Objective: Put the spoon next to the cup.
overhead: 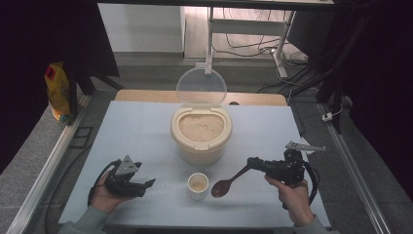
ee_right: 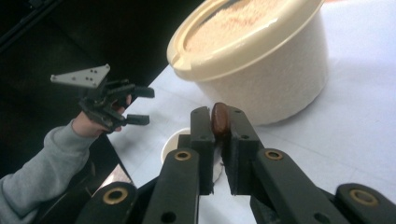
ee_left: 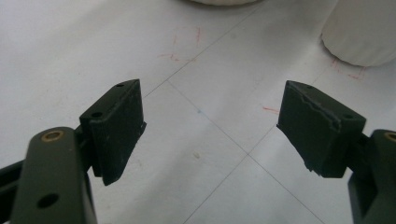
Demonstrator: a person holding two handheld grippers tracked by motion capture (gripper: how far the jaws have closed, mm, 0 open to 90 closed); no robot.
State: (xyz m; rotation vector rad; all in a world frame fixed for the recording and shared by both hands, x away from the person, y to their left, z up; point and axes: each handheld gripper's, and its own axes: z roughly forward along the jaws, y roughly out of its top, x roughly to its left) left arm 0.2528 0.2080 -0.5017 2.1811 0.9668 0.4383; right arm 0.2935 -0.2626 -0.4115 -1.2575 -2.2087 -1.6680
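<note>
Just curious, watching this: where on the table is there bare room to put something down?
Bare: the pale blue table left and right of the cream rice tub. Crowded: the front middle, where small white cup, brown wooden spoon and right gripper meet.

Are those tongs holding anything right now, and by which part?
The right tongs are shut on the wooden spoon, gripping the end of its handle; the bowl hangs beside the small cup. The left tongs are open, holding nothing.

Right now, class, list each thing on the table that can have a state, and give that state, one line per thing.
Rice container: open, nearly full of grain.
Clear lid: flipped up behind the container.
Small cup: upright, some grain inside.
Wooden spoon: clamped by its handle, bowl beside the cup.
Left gripper: open, holding nothing.
Right gripper: shut on the spoon.
</note>
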